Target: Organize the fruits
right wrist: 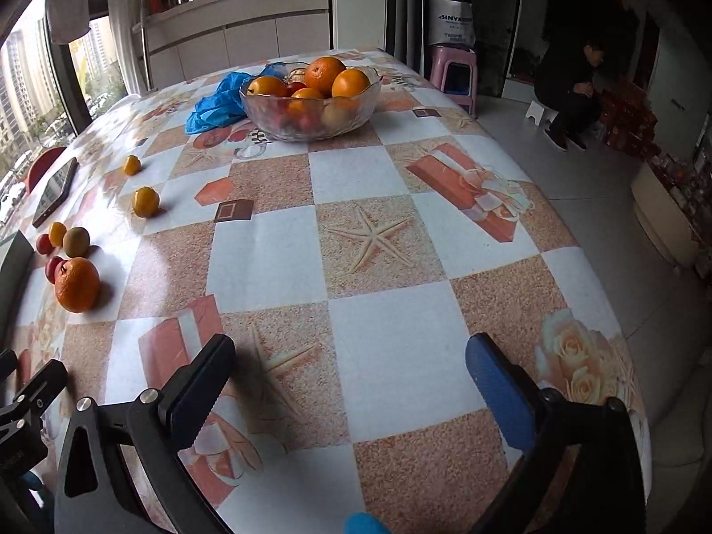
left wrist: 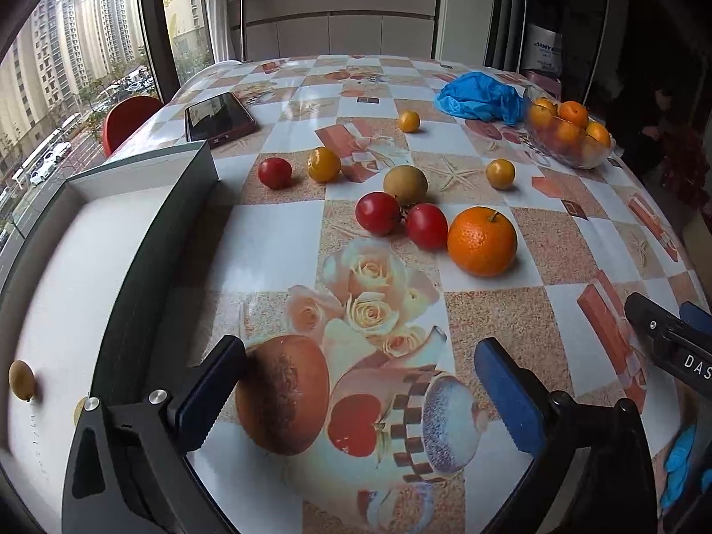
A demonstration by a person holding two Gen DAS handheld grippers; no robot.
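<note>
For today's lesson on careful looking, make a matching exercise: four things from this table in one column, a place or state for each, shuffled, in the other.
Things:
1. large orange
2. phone
3. blue plastic bag
4. left gripper

Places or states:
A. beside the glass bowl
B. open, holding nothing
C. next to two red tomatoes
D. just beyond the white tray

Pairs: 1-C, 2-D, 3-A, 4-B
</note>
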